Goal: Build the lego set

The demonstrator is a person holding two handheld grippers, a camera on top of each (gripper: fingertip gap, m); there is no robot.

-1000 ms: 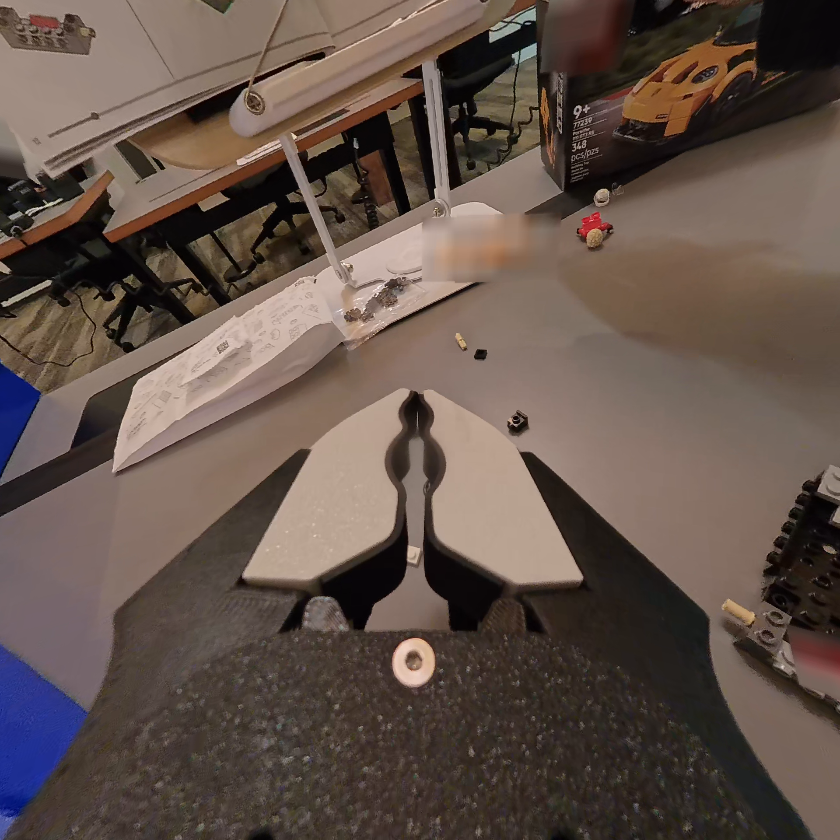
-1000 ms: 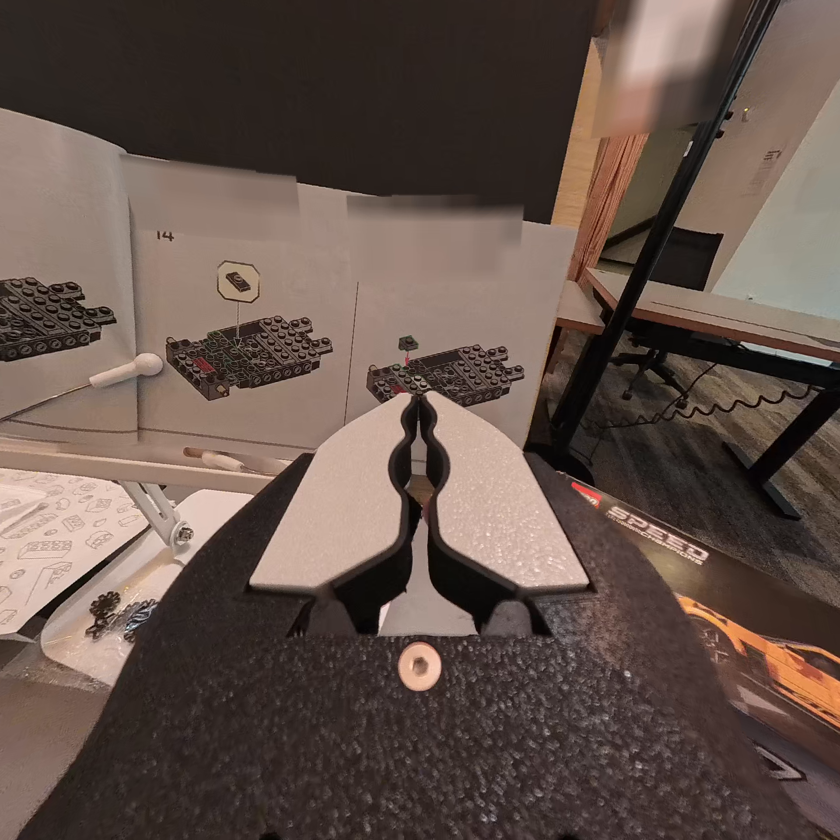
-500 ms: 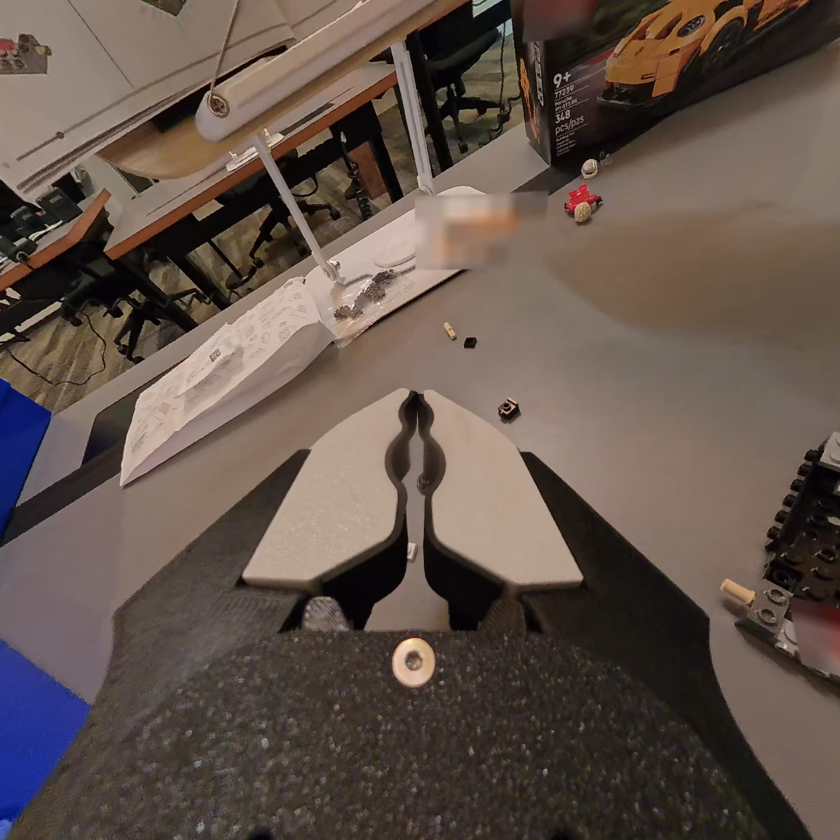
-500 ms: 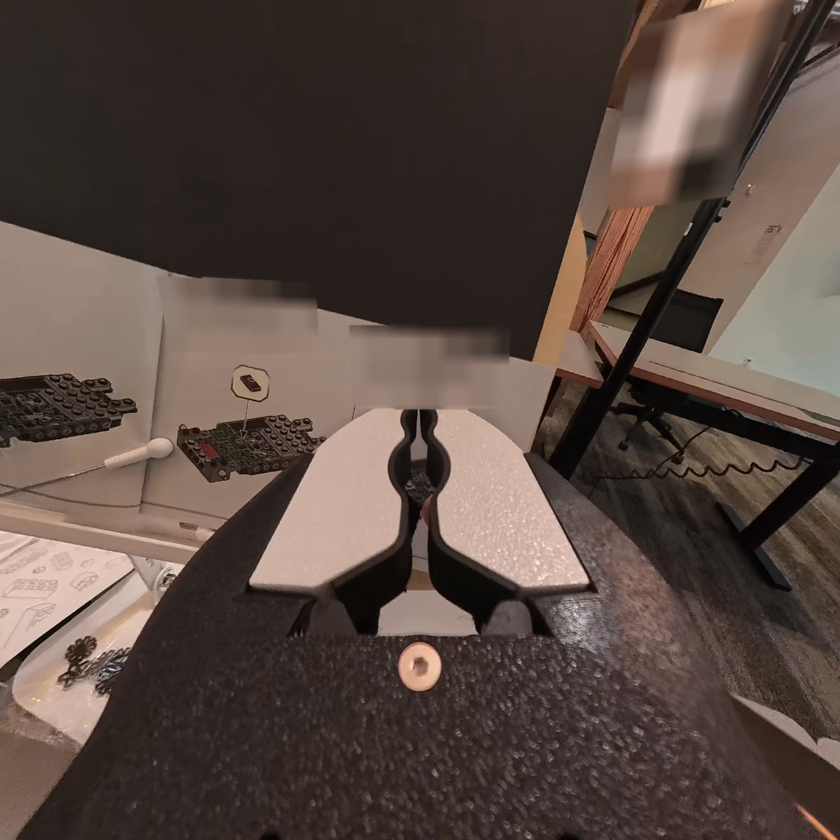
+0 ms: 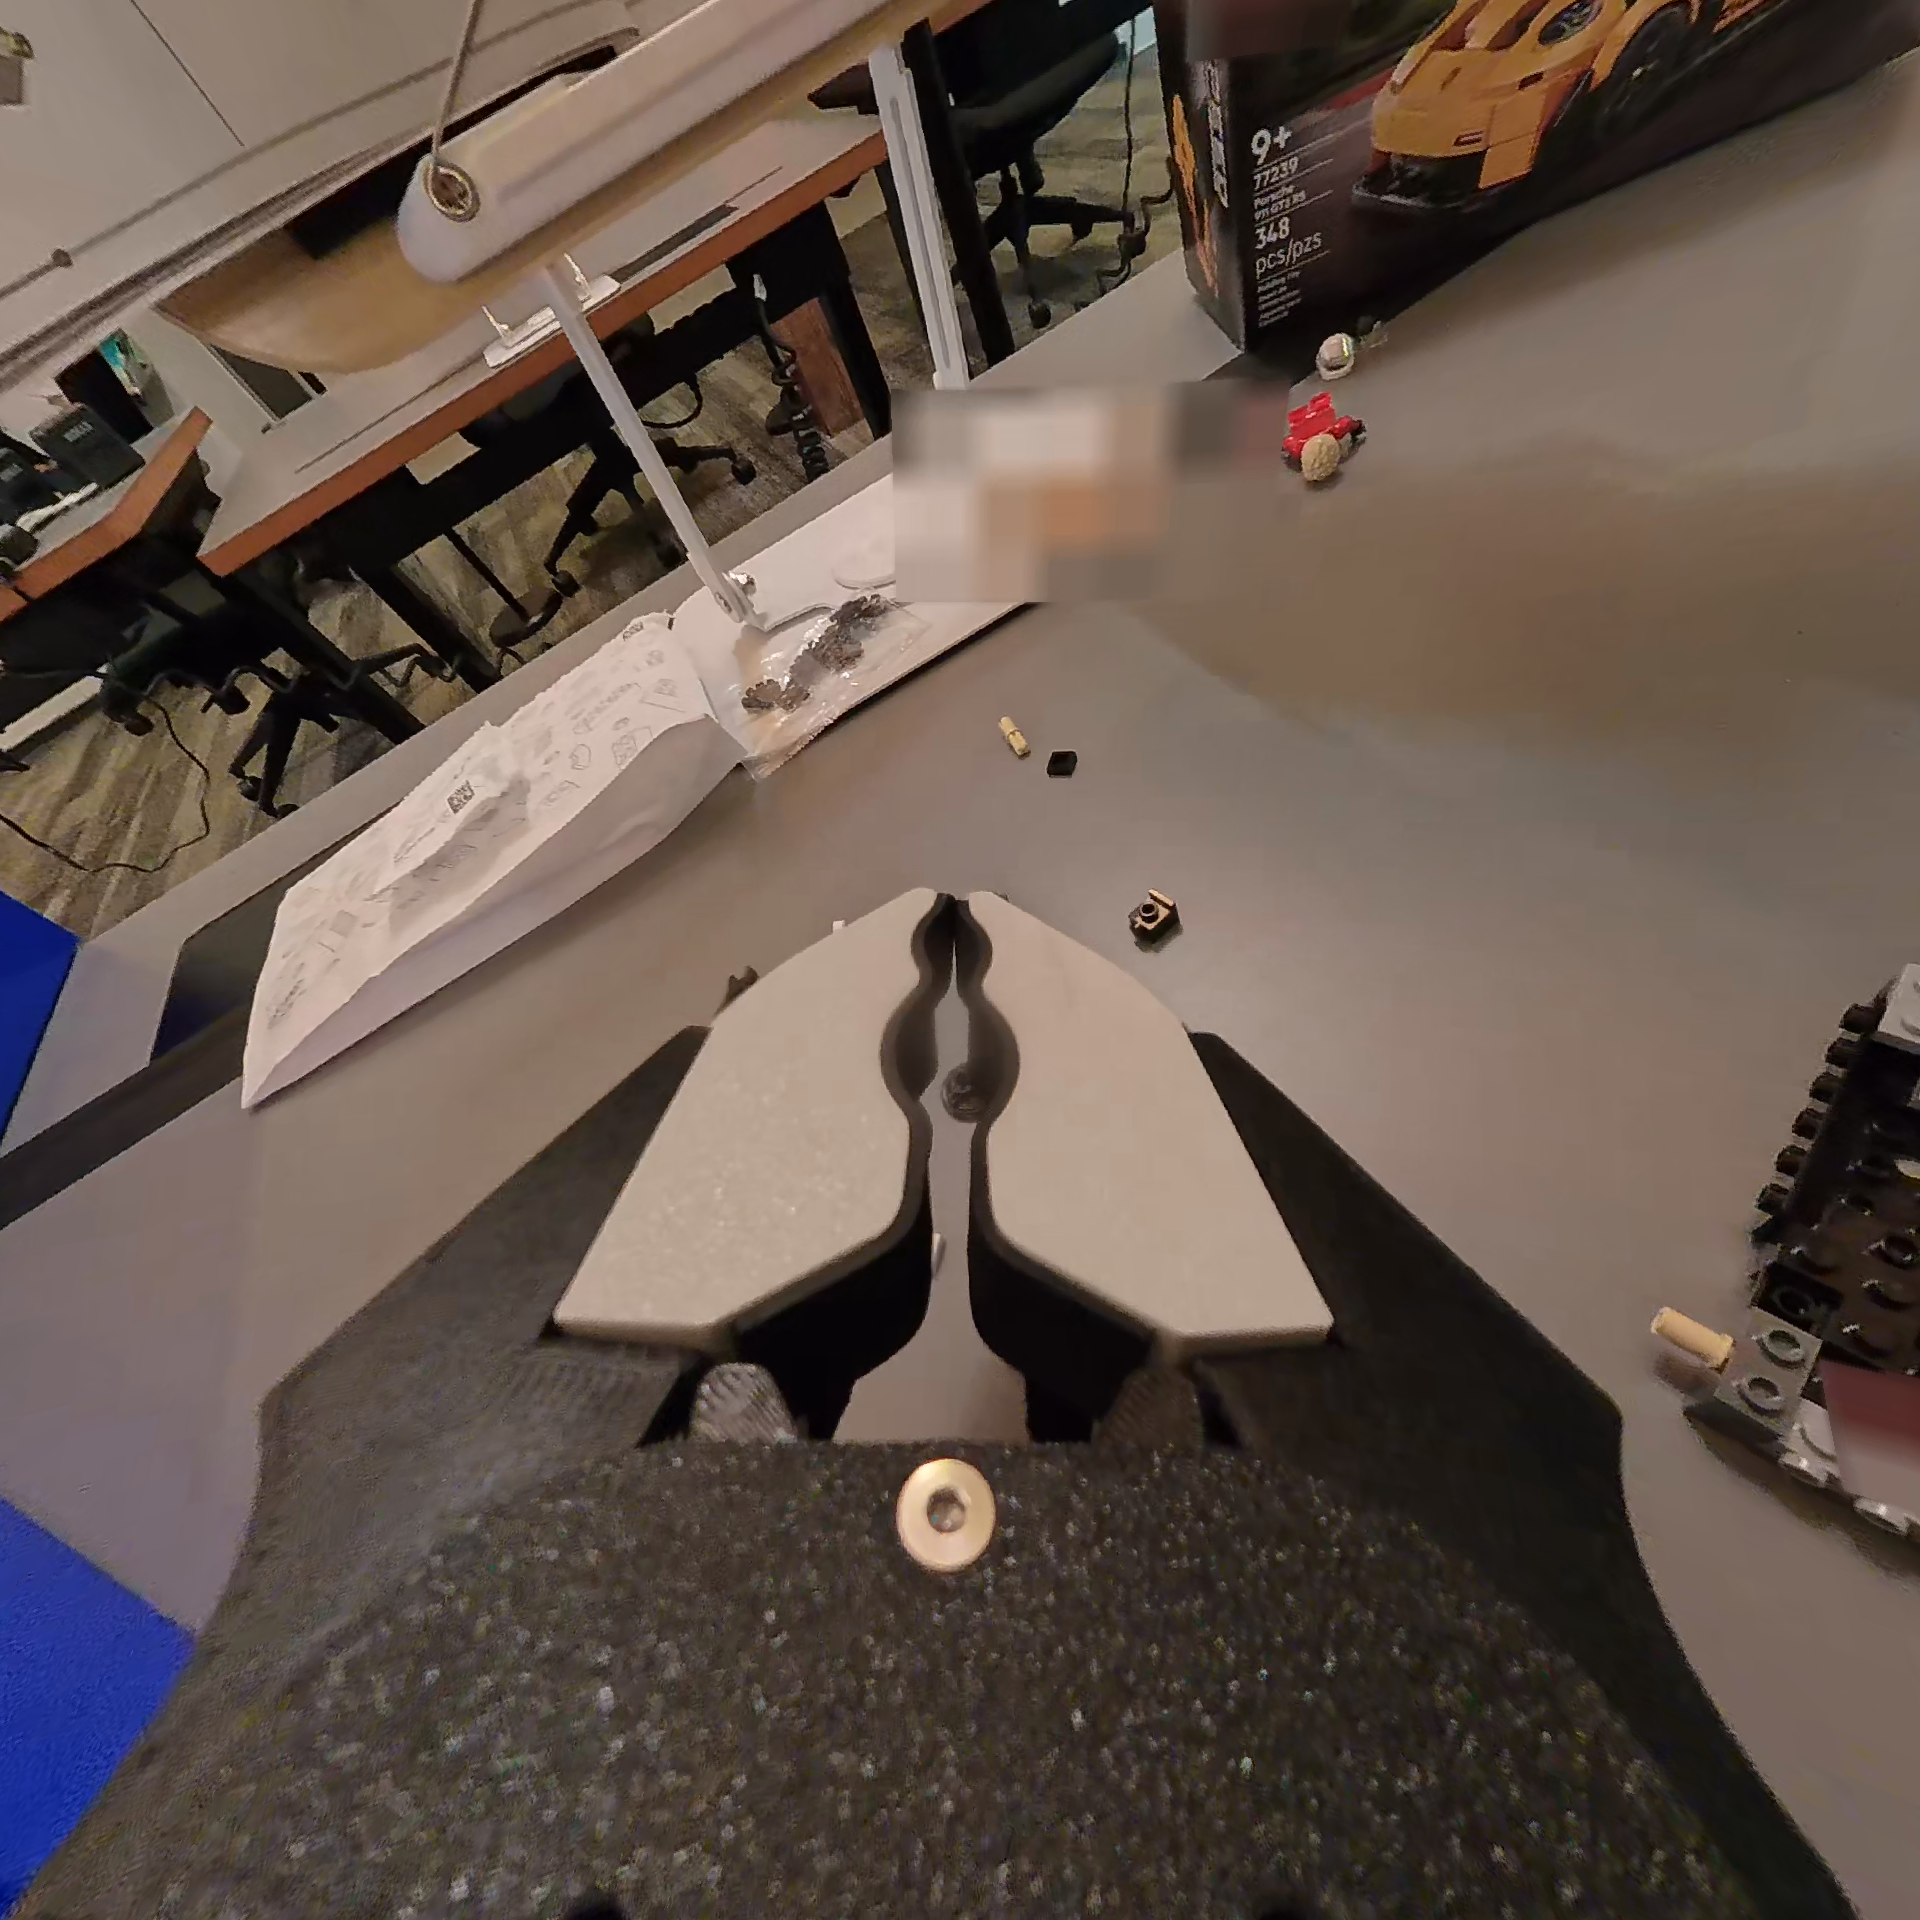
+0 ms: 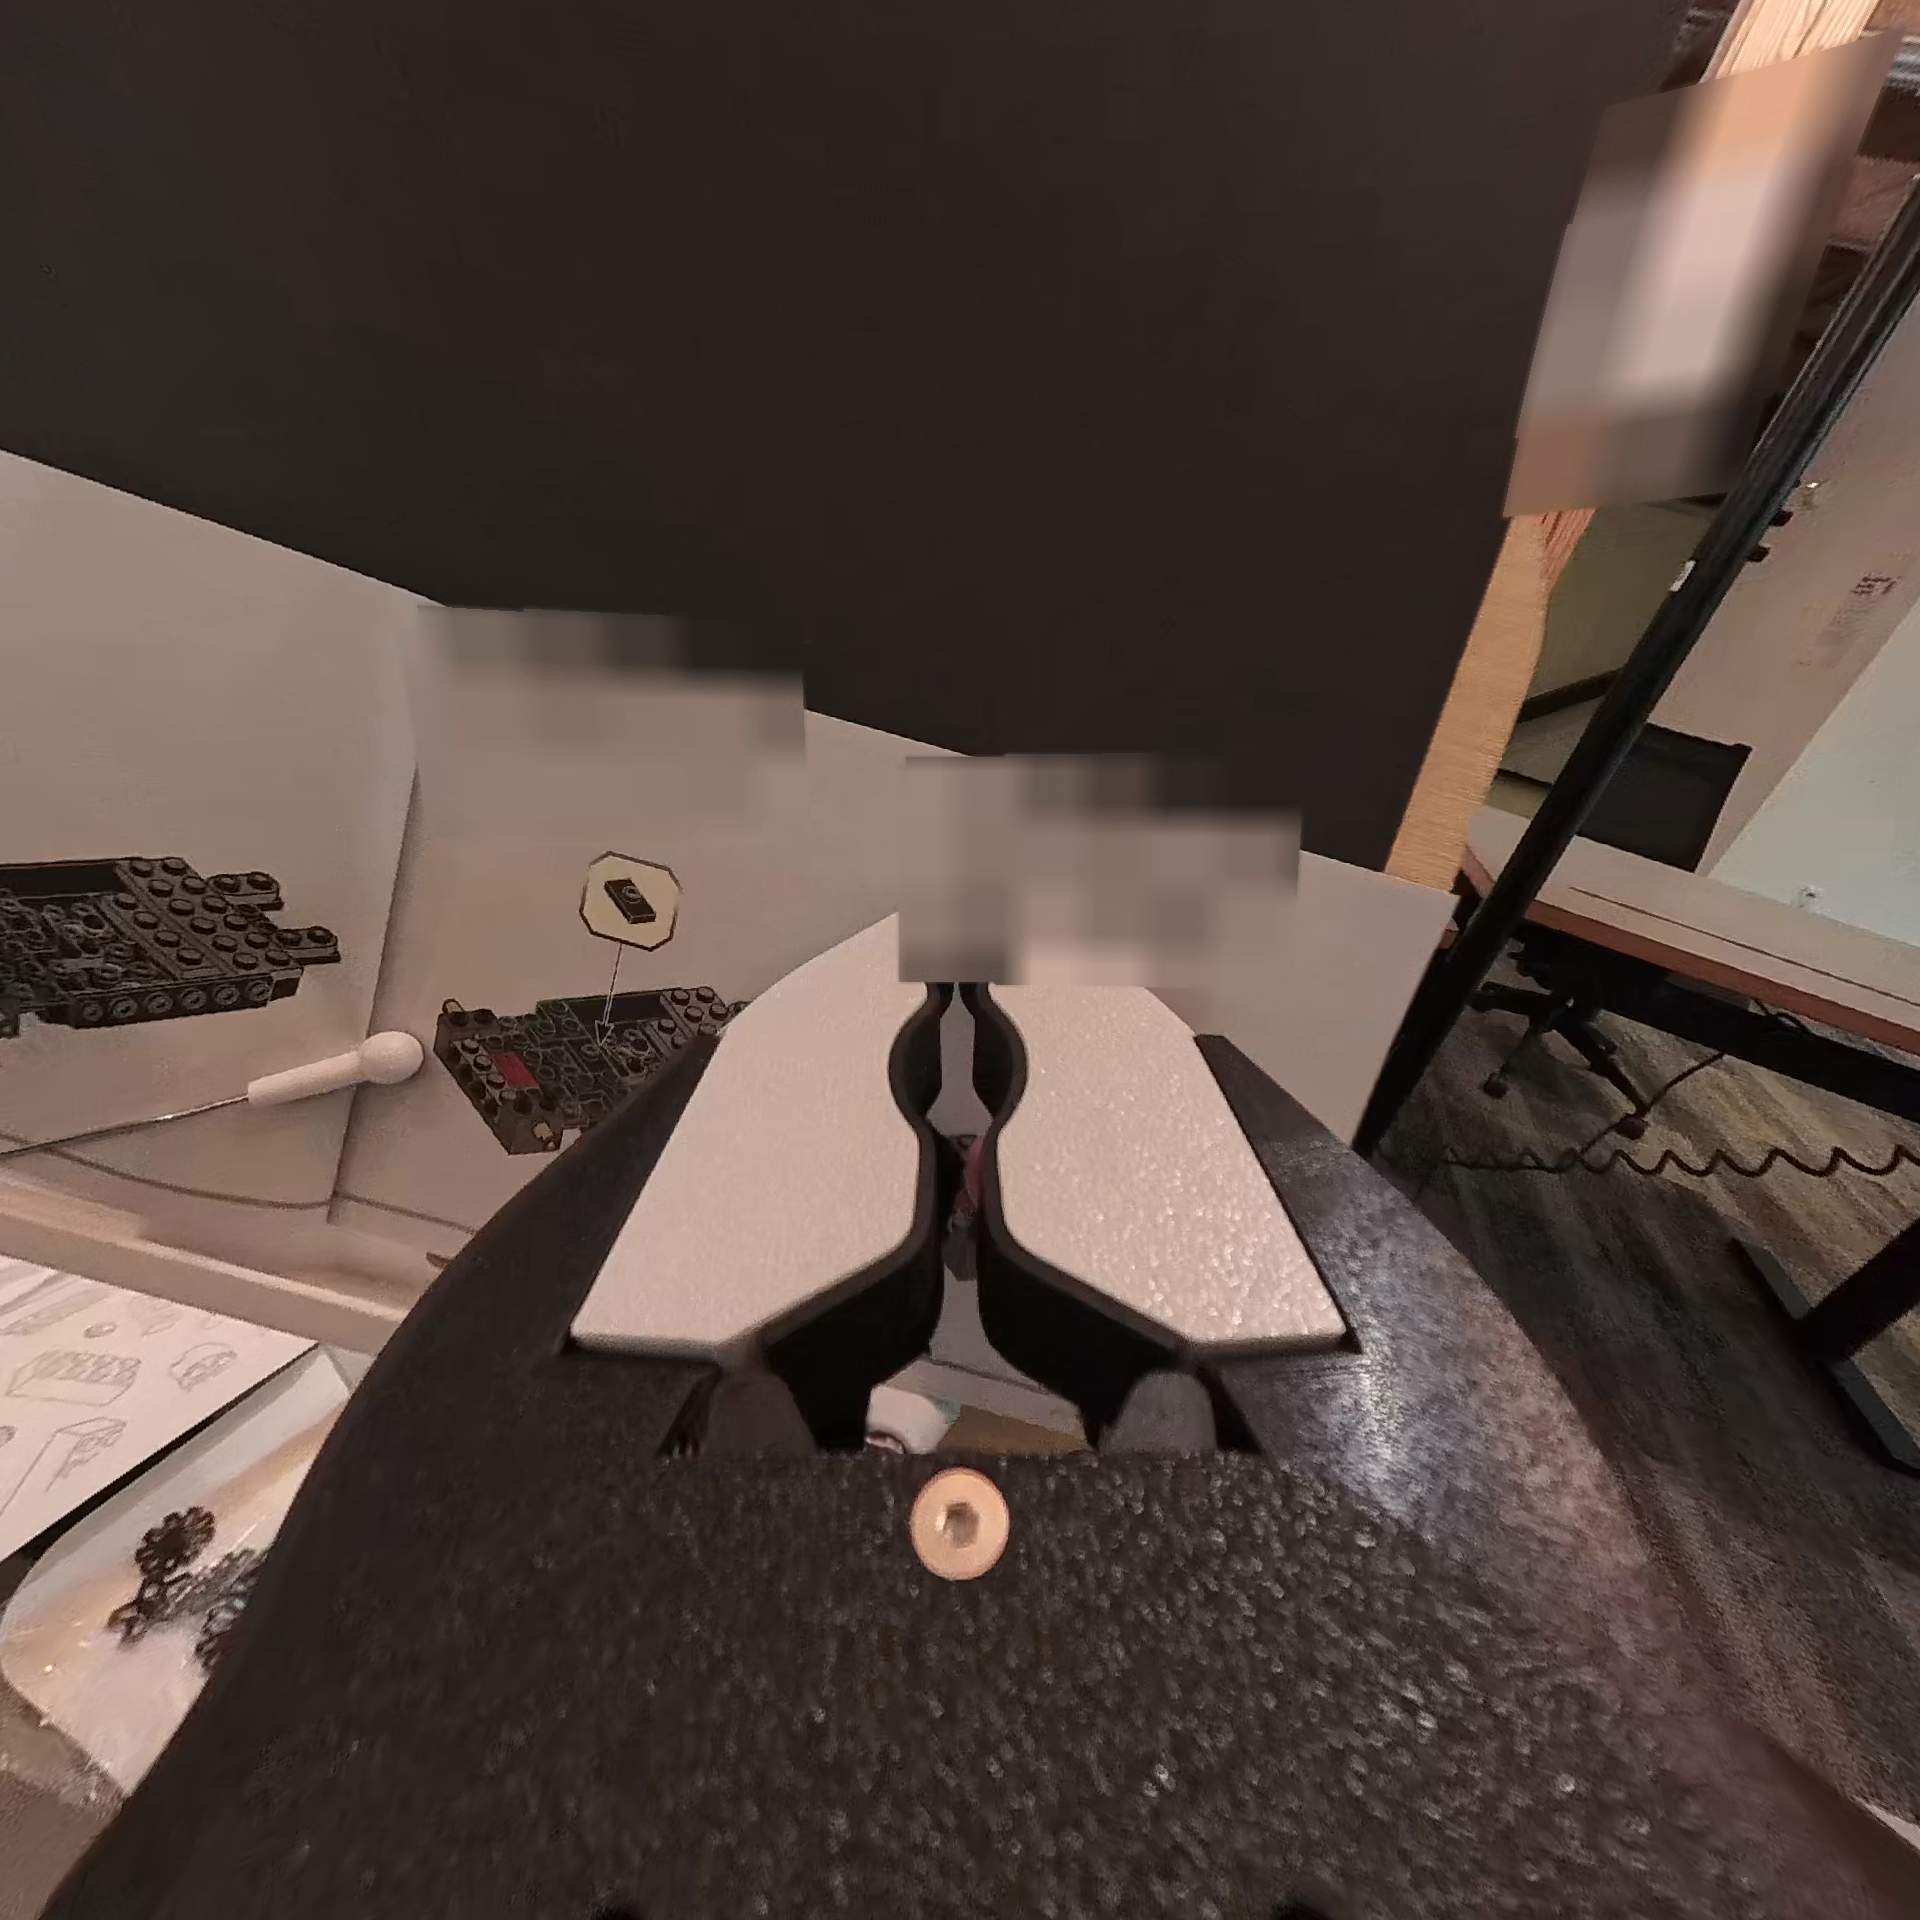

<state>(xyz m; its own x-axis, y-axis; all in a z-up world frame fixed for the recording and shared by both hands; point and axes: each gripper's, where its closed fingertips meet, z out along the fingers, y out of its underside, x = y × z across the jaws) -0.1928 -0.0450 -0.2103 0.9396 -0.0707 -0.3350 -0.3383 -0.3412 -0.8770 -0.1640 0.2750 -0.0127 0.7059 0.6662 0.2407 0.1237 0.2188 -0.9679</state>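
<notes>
Grey table (image 5: 1455, 1039) w/ loose bits: black stud piece (image 5: 1154, 917) just right of left tongs (image 5: 954, 902) tip, tan pin (image 5: 1015, 736) + tiny black tile (image 5: 1060, 764) farther off, printed paper bag (image 5: 488, 831) to left, set box (image 5: 1455, 156) at back. Left tongs clenched, empty. Black lego base (image 5: 1849, 1247) lies well right of them, cut off by frame edge. Right tongs (image 6: 958, 997) clenched; something small, pinkish between them, can't tell what. Manual page (image 6: 260, 935) behind; dark panel (image 6: 727, 364) blocks upper view.
</notes>
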